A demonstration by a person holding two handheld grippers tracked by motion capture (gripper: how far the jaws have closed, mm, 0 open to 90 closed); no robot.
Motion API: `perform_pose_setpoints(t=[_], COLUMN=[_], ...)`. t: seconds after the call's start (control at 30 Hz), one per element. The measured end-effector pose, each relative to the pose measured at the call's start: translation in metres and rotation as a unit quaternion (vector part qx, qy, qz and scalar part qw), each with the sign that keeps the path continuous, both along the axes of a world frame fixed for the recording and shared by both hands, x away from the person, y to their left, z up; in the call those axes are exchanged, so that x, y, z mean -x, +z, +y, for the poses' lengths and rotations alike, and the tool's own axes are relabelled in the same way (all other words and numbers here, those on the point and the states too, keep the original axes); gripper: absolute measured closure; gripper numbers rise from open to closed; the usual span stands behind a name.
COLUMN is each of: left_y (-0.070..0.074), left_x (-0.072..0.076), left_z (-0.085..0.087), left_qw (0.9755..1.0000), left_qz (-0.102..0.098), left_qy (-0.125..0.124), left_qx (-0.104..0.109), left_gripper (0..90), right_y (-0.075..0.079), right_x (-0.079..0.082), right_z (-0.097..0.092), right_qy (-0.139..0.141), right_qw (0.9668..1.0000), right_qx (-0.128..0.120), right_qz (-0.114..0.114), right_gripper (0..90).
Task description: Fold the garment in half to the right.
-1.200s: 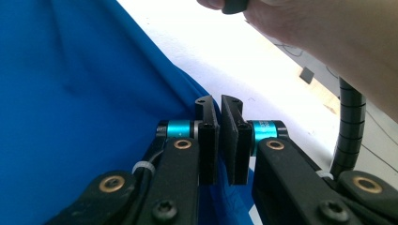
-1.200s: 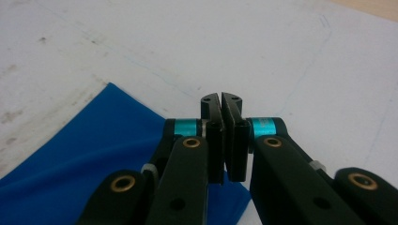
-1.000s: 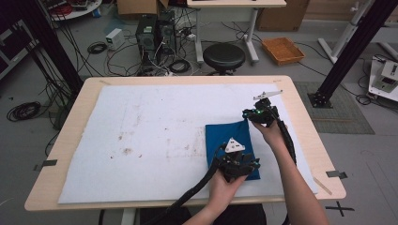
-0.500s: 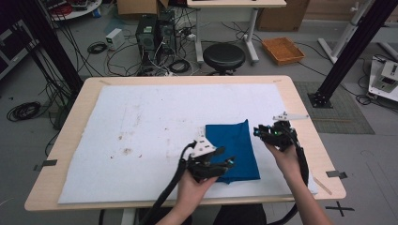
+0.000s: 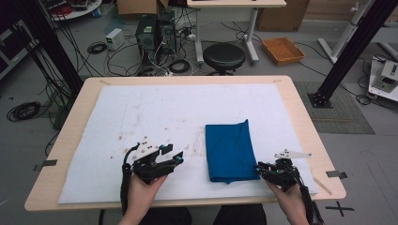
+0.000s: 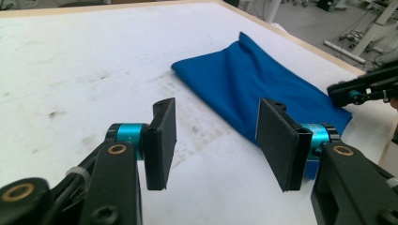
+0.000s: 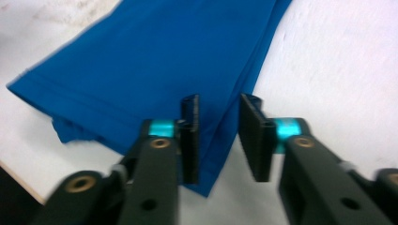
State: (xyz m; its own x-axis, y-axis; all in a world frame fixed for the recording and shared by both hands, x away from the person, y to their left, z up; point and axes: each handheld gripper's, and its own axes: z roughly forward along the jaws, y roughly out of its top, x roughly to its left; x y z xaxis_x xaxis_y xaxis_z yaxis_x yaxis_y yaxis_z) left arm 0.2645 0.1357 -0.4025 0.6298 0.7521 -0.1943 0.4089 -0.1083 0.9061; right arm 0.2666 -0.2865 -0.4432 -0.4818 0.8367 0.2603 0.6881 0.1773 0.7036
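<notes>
The folded blue cloth (image 5: 229, 151) lies flat on the white mat (image 5: 141, 117) that covers the bench (image 5: 300, 117), right of centre and in the lower half of the high view. Its long sides run up and down the frame. The upper right corner rises to a small peak.

Left tongs (image 5: 170, 154): held in the left hand (image 5: 141, 190) at lower centre-left of the high view, over bare mat and well apart from the cloth. The jaws have just been opening and stand wide apart. In the left gripper view (image 6: 216, 140) nothing lies between the 2 pads; the cloth (image 6: 263, 89) fills the upper right of that frame beyond them.

Right tongs (image 5: 259, 169): held in the right hand (image 5: 291, 199) at lower right of the high view, tips at the lower right corner of the cloth. The jaws have just been closing. In the right gripper view (image 7: 218, 136) a narrow gap remains between the pads. The right edge of the cloth (image 7: 155, 61) runs under that gap; the pads do not press on it.
</notes>
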Motion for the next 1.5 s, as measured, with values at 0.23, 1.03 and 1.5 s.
perform_pose_setpoints(t=[0.23, 1.03, 1.5], left_y=[-0.005, -0.006, -0.012], left_x=[0.003, 0.004, -0.001], left_z=[0.013, 0.02, 0.022], left_qw=[0.9999, 0.9998, 0.9997], left_qz=[0.006, 0.006, 0.01], left_qy=[0.013, 0.021, 0.022], left_qx=[0.0, -0.003, -0.009], left_gripper=[48.2, 48.2, 47.1], right_y=[0.0, -0.001, 0.039], right_x=[0.008, 0.022, -0.088], right_z=[-0.009, -0.013, -0.001], right_qy=[-0.01, -0.018, -0.055], right_qw=[0.9999, 0.9996, 0.996], right_qx=[-0.002, -0.02, -0.039], right_qz=[-0.006, 0.004, -0.058], right_gripper=[90.0, 88.0, 73.9])
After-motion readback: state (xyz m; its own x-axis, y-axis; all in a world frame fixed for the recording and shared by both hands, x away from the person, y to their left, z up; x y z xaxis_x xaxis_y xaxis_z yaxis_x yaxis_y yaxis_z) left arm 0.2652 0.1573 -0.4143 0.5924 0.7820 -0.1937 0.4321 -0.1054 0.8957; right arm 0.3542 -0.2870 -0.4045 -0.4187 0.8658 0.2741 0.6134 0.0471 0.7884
